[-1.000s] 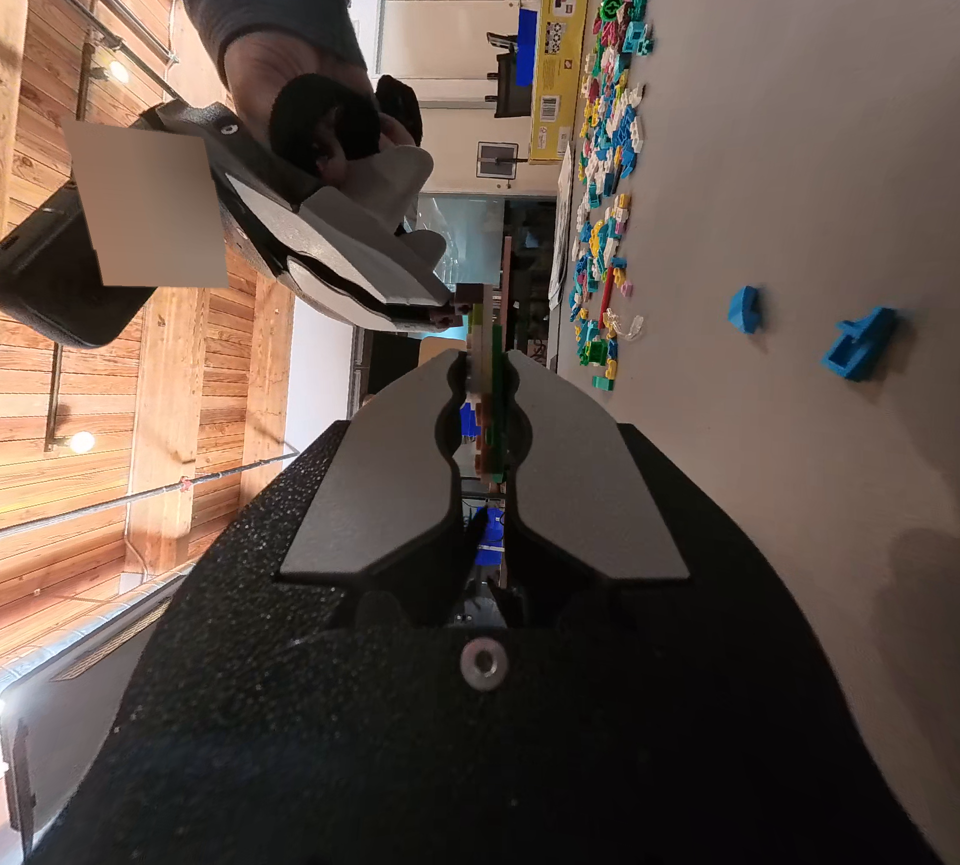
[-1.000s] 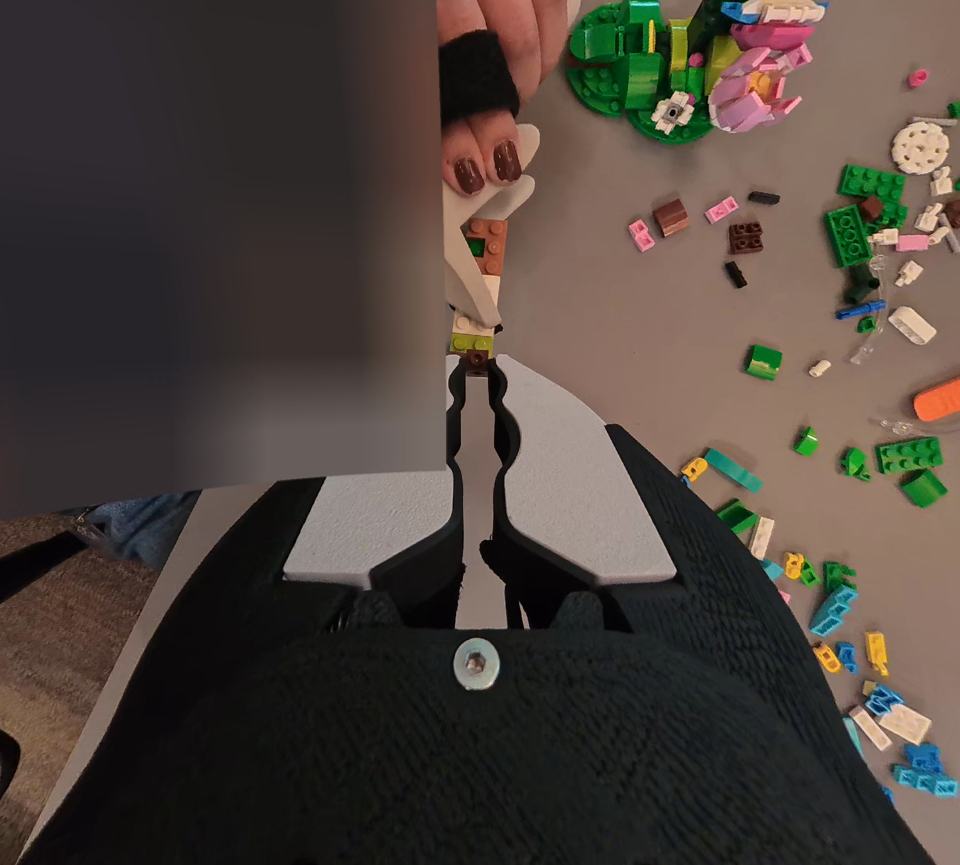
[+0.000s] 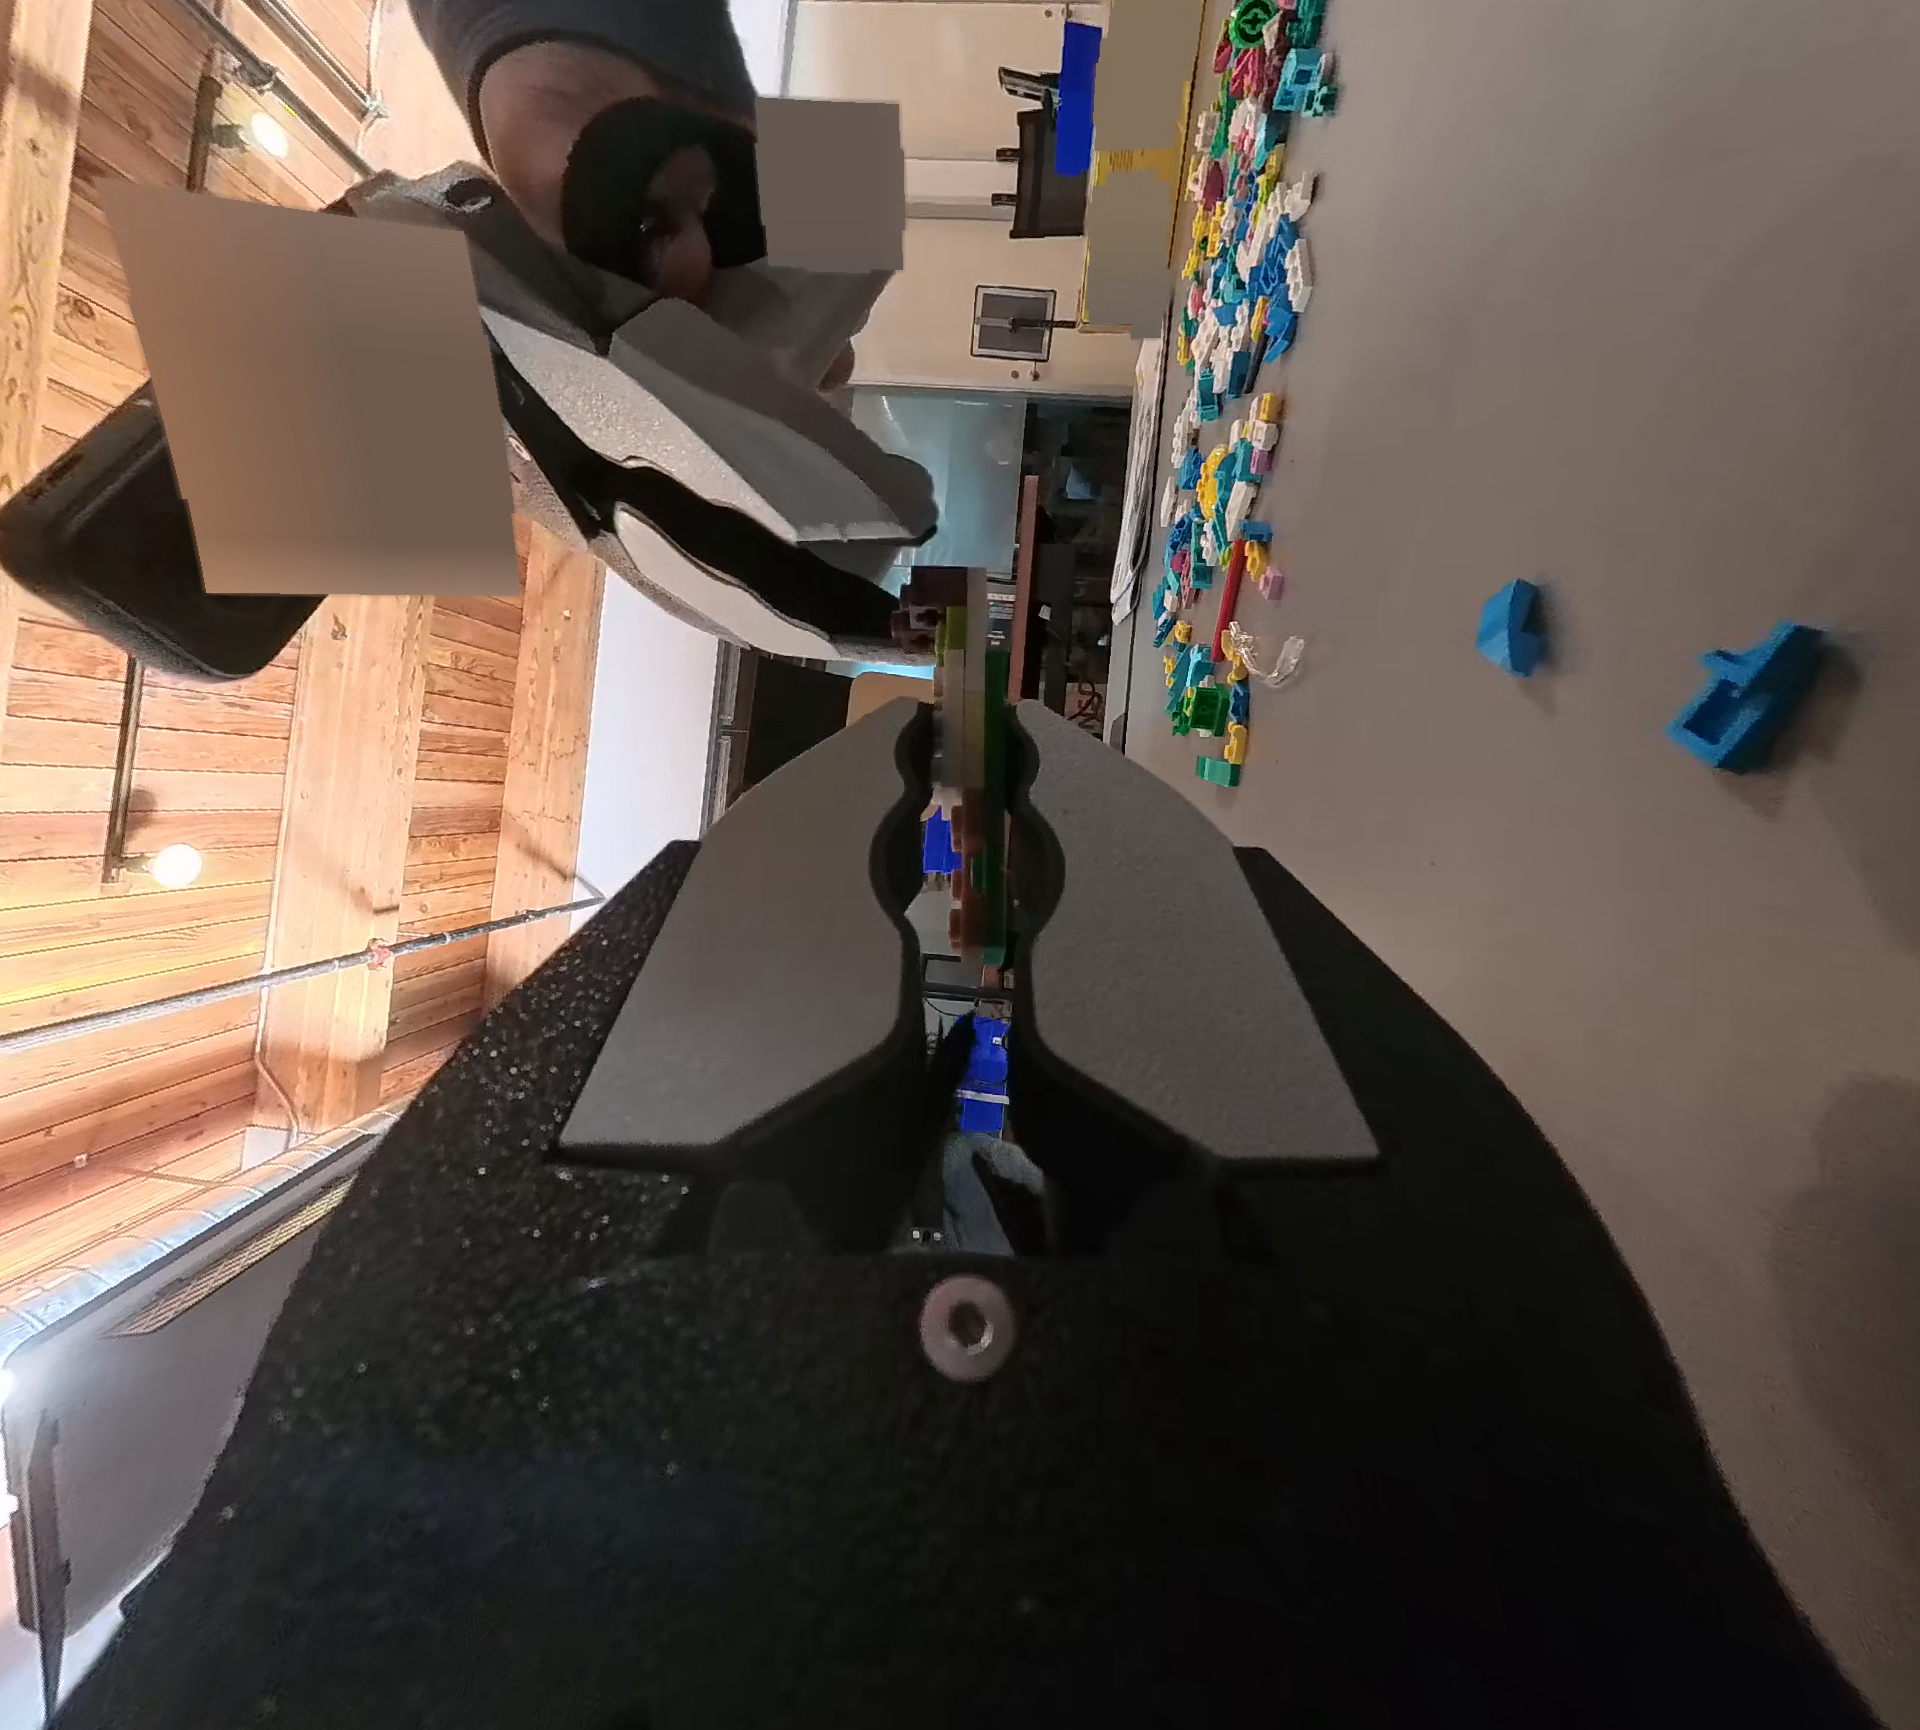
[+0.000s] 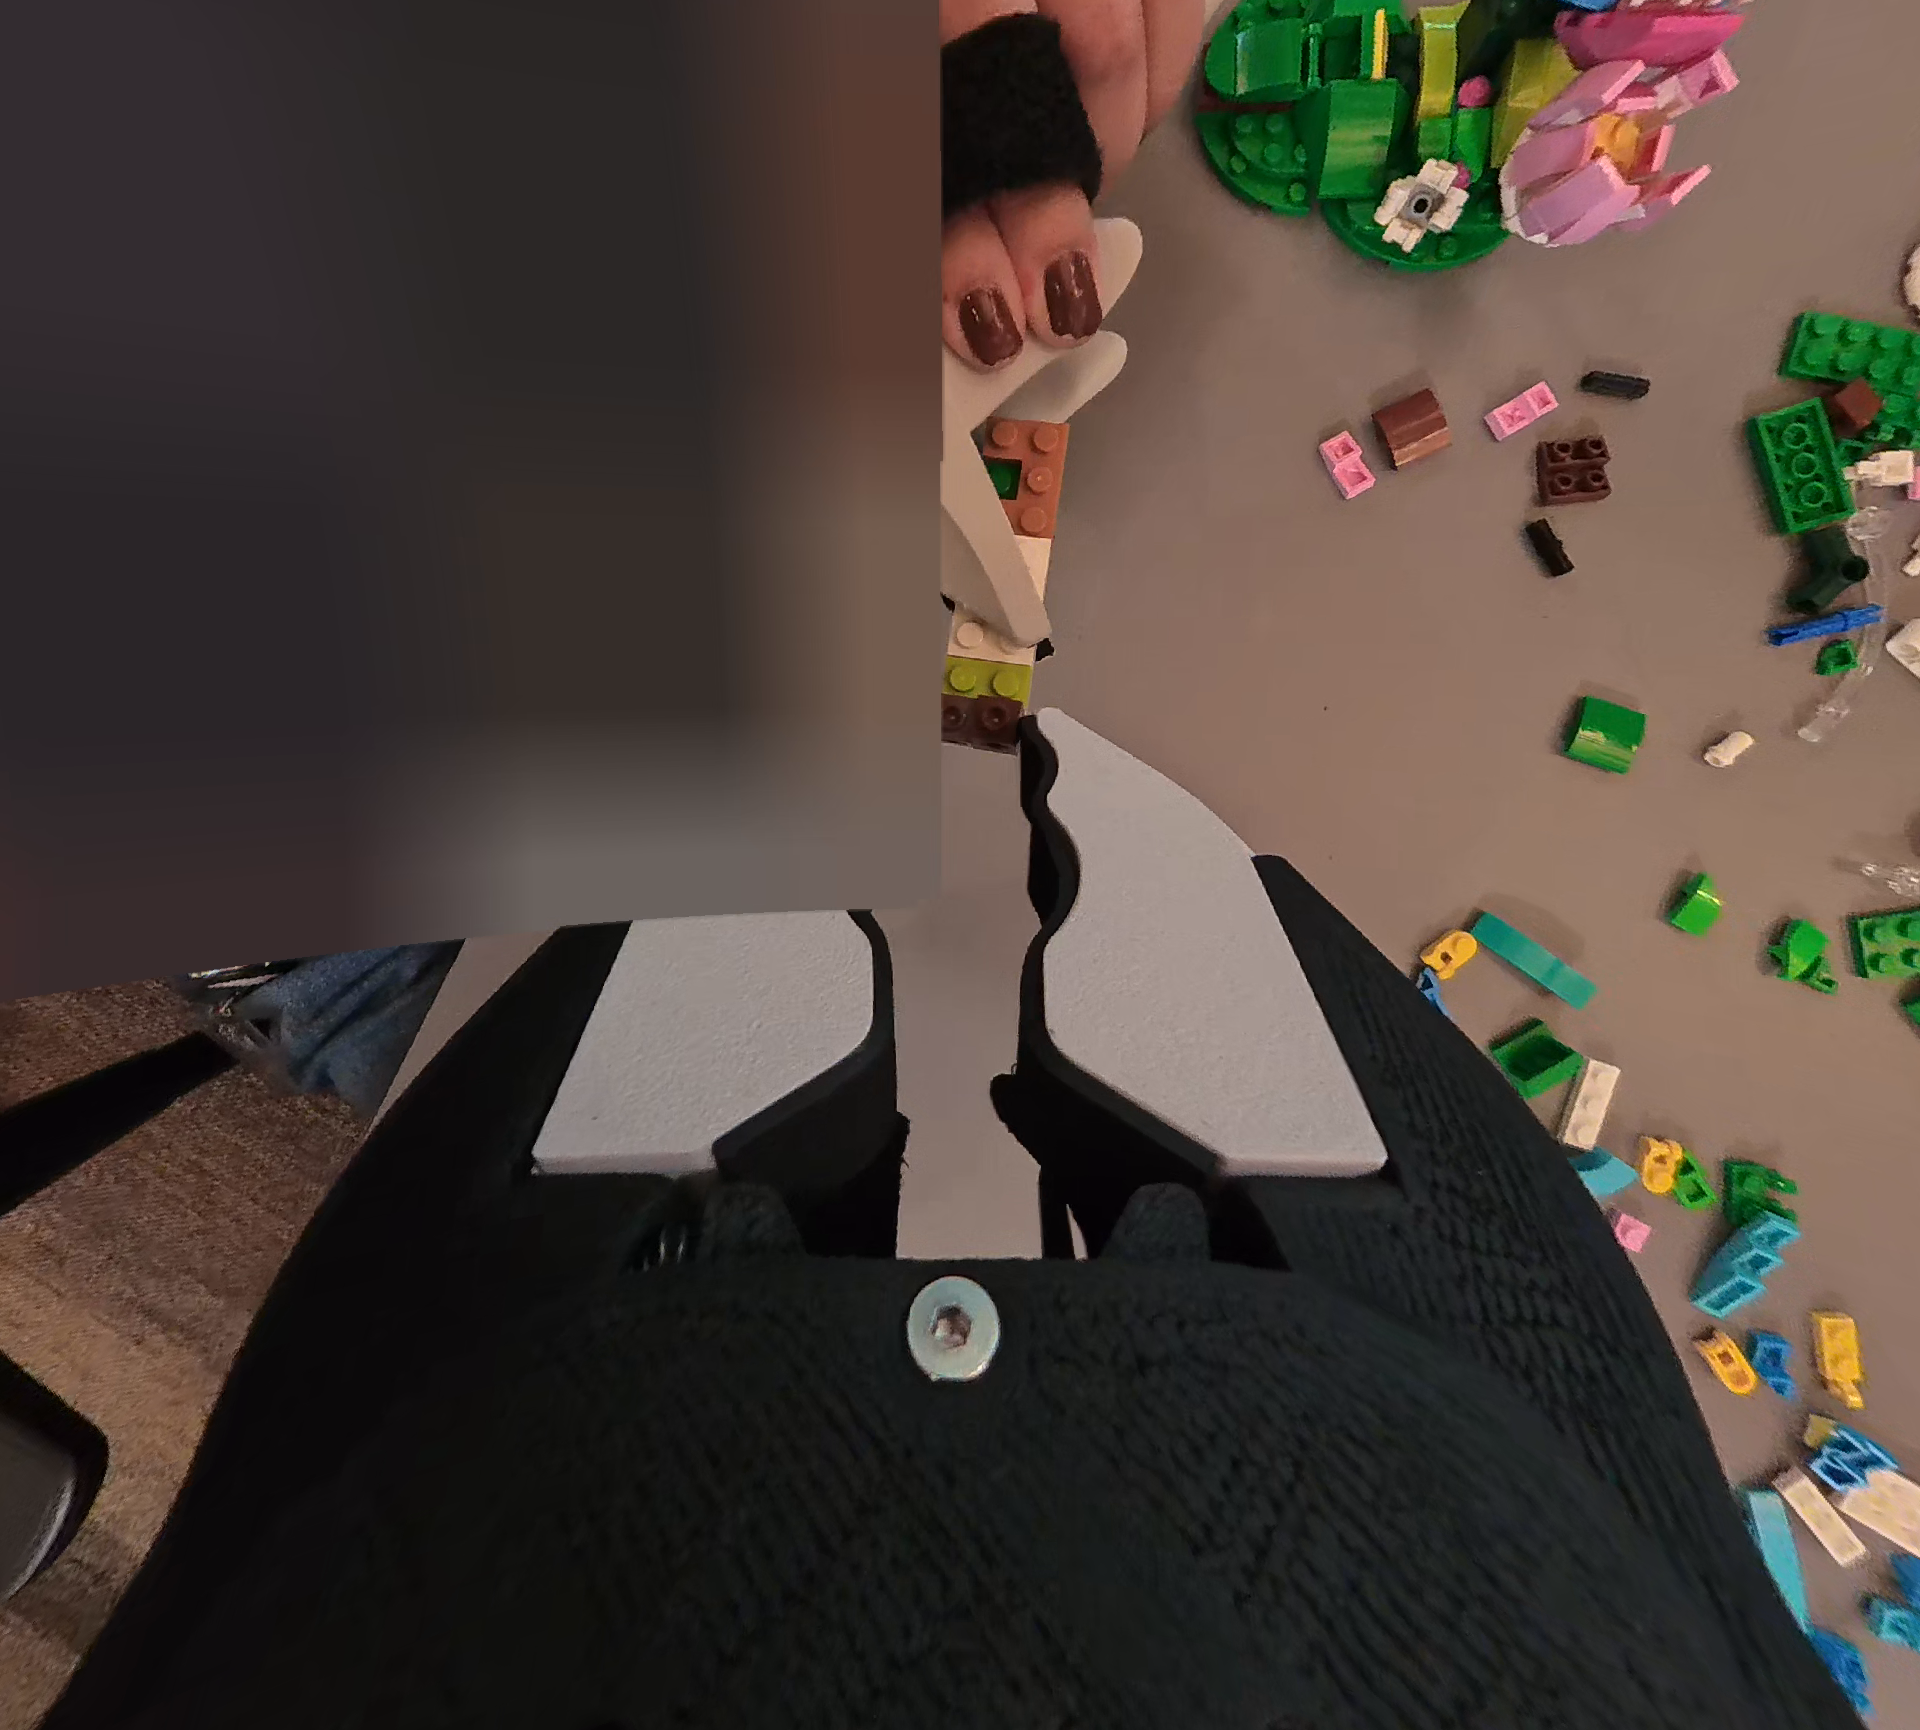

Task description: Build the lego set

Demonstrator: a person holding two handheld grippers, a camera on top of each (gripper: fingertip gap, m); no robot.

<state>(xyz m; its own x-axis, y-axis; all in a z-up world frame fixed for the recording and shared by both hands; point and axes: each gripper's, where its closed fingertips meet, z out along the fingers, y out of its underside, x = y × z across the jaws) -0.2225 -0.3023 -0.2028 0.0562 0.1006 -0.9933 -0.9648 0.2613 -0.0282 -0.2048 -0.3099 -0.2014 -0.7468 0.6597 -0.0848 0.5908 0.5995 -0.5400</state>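
My left gripper [image 3: 971, 724] is shut on a flat lego assembly [image 3: 975, 693] of green, tan and brown plates, held edge-on above the grey table [image 3: 1558, 330]. In the right wrist view the assembly [image 4: 1029, 475] shows brown, white and lime plates between the left gripper's white fingers [image 4: 997, 537]. A small dark brown brick [image 4: 982, 724] sits on the near end of the assembly. My right gripper [image 4: 987, 745] is open with its tips beside that brick; its left finger is partly hidden by a blur patch. In the left wrist view the right gripper [image 3: 909, 579] has its fingers apart.
A built flower model on a green base [image 4: 1455, 80] stands on the table. Loose bricks [image 4: 1558, 465] lie scattered to the right. In the left wrist view a row of coloured bricks [image 3: 1247, 278], two blue pieces [image 3: 1512, 626] and a yellow box [image 3: 1143, 122] lie farther off. Less than 4 cm separates the two grippers' tips.
My right gripper was shut on the small dark brown brick at the assembly's end; its fingers have now spread apart. The brick stays on the assembly. The left gripper still holds.
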